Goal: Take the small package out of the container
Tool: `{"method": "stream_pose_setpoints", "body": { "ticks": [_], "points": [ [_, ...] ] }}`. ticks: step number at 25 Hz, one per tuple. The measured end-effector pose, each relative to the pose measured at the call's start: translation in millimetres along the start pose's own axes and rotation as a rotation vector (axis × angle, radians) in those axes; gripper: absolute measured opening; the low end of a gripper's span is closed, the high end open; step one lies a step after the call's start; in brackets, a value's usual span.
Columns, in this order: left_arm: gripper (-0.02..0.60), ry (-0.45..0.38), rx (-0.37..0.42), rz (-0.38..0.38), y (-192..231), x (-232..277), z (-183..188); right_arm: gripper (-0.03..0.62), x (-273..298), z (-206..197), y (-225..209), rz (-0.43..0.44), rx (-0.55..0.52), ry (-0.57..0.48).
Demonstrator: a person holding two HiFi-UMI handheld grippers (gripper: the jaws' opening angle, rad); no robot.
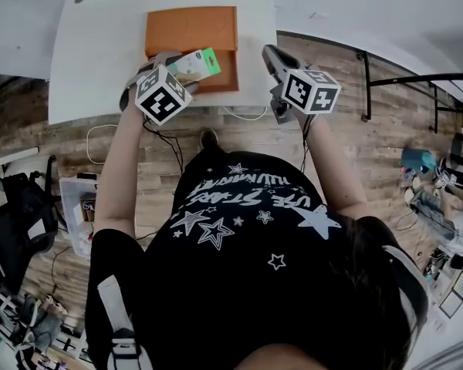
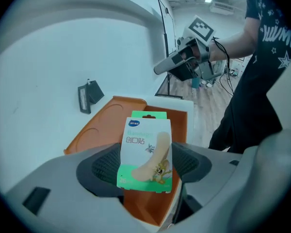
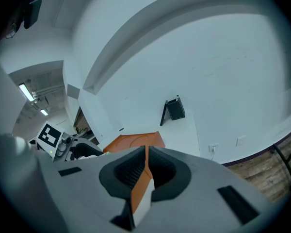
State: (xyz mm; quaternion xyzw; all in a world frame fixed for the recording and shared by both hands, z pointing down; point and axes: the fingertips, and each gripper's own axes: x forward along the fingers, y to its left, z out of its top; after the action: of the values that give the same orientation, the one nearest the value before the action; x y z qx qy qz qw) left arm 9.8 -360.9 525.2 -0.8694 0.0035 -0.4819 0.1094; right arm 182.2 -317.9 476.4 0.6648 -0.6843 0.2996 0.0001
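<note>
Left gripper view shows the nearest thing first: our left gripper [image 2: 145, 165] has its jaws closed partway onto the small package [image 2: 146, 152], a green and white card of plasters. We pinch it by its lower half, and it stands upright between the pads. Just behind and below lies the orange container [image 2: 109, 115]. The package looks lifted clear of it, so we judge the taking out as good as done; what is left is to carry it aside and set it on the white table [image 2: 48, 72]. A small black stand [image 2: 88, 96] sits farther back on the table, left of centre. Farthest off, toward the upper right of the frame, our right gripper [image 2: 160, 69] hangs in the air. Its own view shows the jaws nearly touching, with nothing held and only the container and table edge seen through the slit
</note>
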Motion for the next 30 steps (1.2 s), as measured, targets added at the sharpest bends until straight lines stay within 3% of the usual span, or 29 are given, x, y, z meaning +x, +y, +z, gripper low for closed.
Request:
{"method": "stream_pose_setpoints", "body": {
  "ticks": [6,12,20,30],
  "points": [
    [0.356,-0.114,-0.129,0.150,-5.5,-38.6,16.5,0.052,-20.7,3.7,15.6,0.058,-0.040,-0.013],
    [0.356,-0.173,-0.255,0.253,-22.1,-59.7,14.5,0.052,-32.8,-3.8,35.6,0.124,-0.095,-0.008],
    [0.356,-0.202,-0.372,0.346,-46.6,-75.8,16.8,0.052,-57.0,-15.6,33.3,0.173,-0.122,0.014],
    [0.356,-0.216,-0.493,0.456,-115.2,-98.4,28.1,0.051,-109.2,-42.8,28.9,0.267,-0.145,0.044]
  ]
}}
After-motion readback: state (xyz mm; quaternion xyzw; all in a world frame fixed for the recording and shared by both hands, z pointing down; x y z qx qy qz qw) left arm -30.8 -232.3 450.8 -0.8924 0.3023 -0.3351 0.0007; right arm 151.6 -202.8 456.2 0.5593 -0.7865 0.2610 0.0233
